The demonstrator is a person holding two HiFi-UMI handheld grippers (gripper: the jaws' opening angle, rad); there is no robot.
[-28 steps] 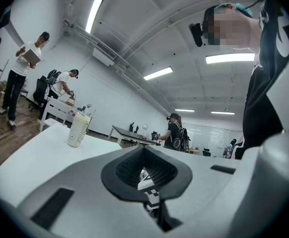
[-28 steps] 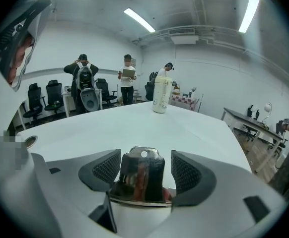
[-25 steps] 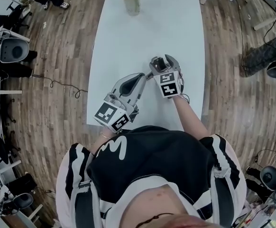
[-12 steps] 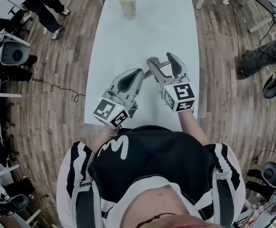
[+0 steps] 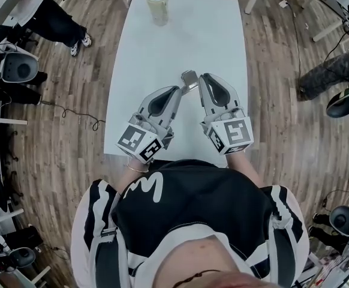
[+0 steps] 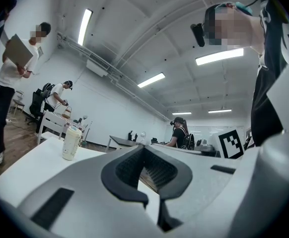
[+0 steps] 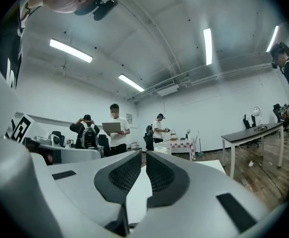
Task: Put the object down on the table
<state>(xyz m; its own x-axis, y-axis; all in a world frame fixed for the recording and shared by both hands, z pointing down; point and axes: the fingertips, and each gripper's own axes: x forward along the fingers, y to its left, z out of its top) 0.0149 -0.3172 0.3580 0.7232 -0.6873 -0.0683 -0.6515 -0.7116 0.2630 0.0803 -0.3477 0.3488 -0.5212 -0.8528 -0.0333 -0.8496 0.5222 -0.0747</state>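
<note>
Hovering above the table (image 5: 180, 35): right gripper (image 7: 144, 157) jaws just closing, nearly together, empty (left gripper (image 6: 144, 152) closed, empty too).

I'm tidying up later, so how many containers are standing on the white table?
1: a cream container stands at the far end of the white table. The near end is partly covered, so more may be hidden.
</note>
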